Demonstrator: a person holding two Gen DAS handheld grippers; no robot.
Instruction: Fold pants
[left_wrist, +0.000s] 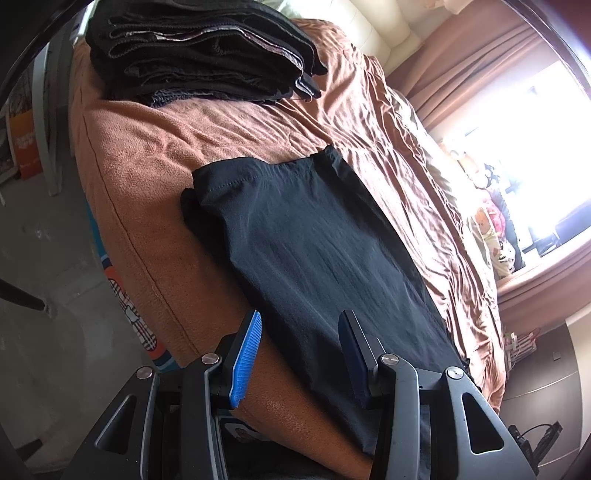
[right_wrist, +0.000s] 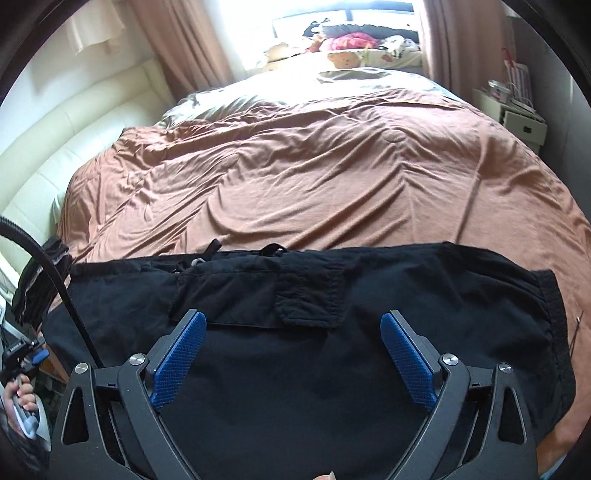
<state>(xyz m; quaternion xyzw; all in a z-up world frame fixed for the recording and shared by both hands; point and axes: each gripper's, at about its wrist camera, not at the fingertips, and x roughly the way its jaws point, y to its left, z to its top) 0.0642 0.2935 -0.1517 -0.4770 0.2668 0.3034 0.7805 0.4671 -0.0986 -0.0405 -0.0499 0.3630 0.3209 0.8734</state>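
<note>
Dark pants (left_wrist: 314, 240) lie folded into a long flat band on the brown bed cover (left_wrist: 147, 155), near the bed's edge. My left gripper (left_wrist: 300, 314) hovers over their near end, jaws partly apart, with nothing pressed between the blue pads (left_wrist: 245, 358). In the right wrist view the black pants (right_wrist: 295, 369) stretch across the front of the bed cover (right_wrist: 295, 166), a pocket flap facing up. My right gripper (right_wrist: 292, 314) stands wide open just above them, with nothing between its fingers.
A stack of folded dark clothes (left_wrist: 199, 51) sits on the bed's far corner, also seen as a dark pile (right_wrist: 40, 280). Cream headboard (right_wrist: 55, 147), curtains and plush toys (right_wrist: 347, 48) lie beyond. A white nightstand (right_wrist: 524, 125) stands at right. Bare floor (left_wrist: 44, 258) lies beside the bed.
</note>
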